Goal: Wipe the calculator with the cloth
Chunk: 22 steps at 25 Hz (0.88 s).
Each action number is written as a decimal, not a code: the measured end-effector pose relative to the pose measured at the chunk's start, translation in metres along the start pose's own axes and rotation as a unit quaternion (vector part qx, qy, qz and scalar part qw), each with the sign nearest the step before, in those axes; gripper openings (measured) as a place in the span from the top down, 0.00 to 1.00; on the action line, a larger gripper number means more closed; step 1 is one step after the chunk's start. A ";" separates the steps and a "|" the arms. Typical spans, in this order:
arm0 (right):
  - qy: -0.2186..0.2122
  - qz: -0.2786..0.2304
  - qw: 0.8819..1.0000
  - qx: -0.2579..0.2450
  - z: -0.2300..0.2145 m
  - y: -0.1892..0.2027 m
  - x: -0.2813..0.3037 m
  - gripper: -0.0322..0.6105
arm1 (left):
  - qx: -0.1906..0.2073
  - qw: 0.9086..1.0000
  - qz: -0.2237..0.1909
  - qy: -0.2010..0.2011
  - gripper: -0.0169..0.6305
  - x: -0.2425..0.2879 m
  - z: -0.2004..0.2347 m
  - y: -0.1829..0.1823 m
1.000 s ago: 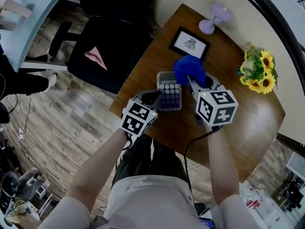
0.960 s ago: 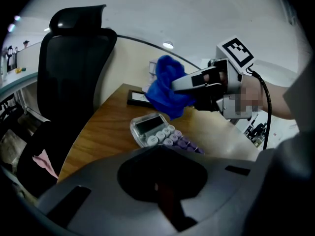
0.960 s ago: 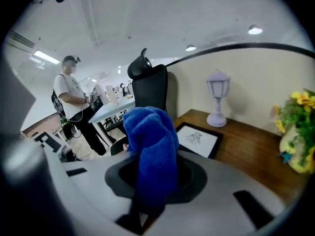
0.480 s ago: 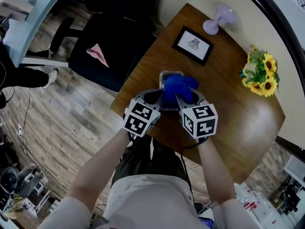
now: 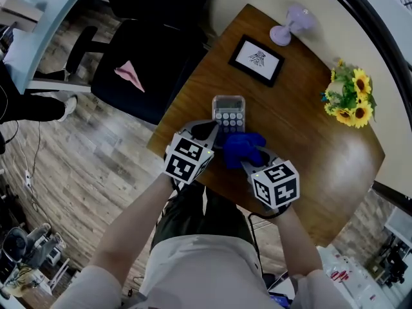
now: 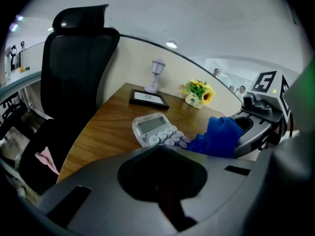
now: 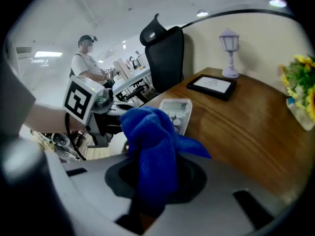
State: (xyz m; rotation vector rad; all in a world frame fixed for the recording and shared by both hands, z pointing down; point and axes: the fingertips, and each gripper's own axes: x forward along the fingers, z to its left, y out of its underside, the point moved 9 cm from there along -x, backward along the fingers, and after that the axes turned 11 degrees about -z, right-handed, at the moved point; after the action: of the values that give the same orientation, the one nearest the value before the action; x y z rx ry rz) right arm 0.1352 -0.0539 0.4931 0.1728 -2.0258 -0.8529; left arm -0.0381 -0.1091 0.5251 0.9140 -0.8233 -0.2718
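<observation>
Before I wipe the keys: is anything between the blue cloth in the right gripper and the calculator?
Nothing visible. The blue cloth, clamped in the right gripper, lies right at the near end of the calculator. The left gripper sits beside its near left corner.

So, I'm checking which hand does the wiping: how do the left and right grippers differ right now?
The right gripper's tongs are shut on the blue cloth; the left gripper's tongs are shut on nothing. The right gripper holds its cloth at the calculator's near right corner; the left gripper sits off the near left corner, with the calculator ahead of it. Both point across the table from its near edge.
</observation>
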 end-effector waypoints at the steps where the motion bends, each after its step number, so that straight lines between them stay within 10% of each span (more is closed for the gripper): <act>1: -0.005 -0.005 1.000 0.007 -0.004 -0.004 -0.004 0.82 | 0.000 1.000 0.001 0.000 0.97 0.000 0.000 0.000; 10: 0.087 -0.162 0.983 0.019 -0.048 -0.092 0.021 0.81 | -0.004 1.000 0.001 -0.001 0.97 0.000 0.000 -0.001; 22: 0.058 -0.123 0.991 -0.009 -0.005 -0.051 0.058 0.81 | -0.018 1.000 -0.011 -0.004 0.97 -0.001 0.001 0.001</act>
State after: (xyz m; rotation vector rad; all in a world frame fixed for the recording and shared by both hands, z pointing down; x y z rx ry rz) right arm 0.0952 -0.1190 0.5029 0.4606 -1.9117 -0.9897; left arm -0.0391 -0.1085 0.5257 0.8903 -0.8133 -0.3084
